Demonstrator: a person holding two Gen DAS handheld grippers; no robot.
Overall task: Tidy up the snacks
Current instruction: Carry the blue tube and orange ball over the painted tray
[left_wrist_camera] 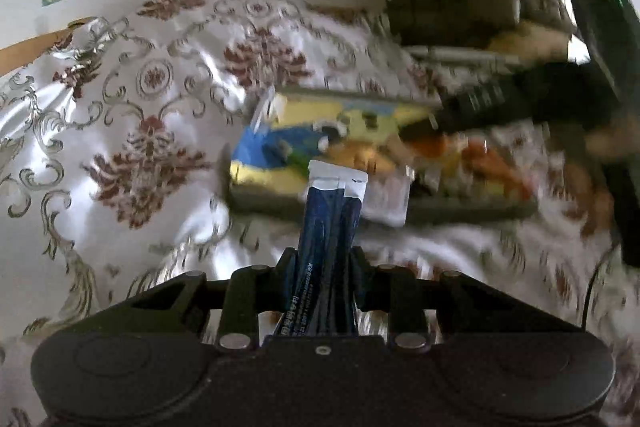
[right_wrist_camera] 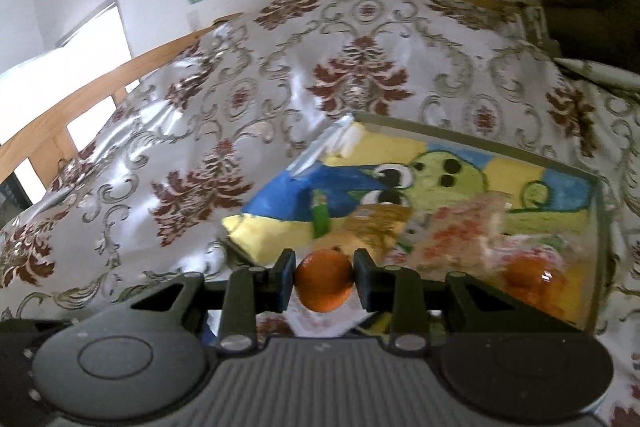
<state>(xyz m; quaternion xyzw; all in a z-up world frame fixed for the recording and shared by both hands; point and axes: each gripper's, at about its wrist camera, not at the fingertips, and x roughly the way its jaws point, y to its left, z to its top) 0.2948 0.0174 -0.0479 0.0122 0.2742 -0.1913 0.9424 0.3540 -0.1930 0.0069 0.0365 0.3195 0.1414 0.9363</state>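
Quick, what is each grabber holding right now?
Left gripper: shut on a long dark blue snack packet with a white end.
Right gripper: shut on a small round orange snack.

The left gripper (left_wrist_camera: 323, 259) has its two black fingers (left_wrist_camera: 289, 267) closed tight on a dark blue sachet (left_wrist_camera: 326, 251), which stands up between them and reaches past the tips. The gripper points toward the painted tray (left_wrist_camera: 256, 163) and stays short of its near rim. The right gripper (right_wrist_camera: 324, 279) has its fingers (right_wrist_camera: 286, 277) pressed on both sides of a small orange ball (right_wrist_camera: 324, 281), just above the near edge of the same tray.
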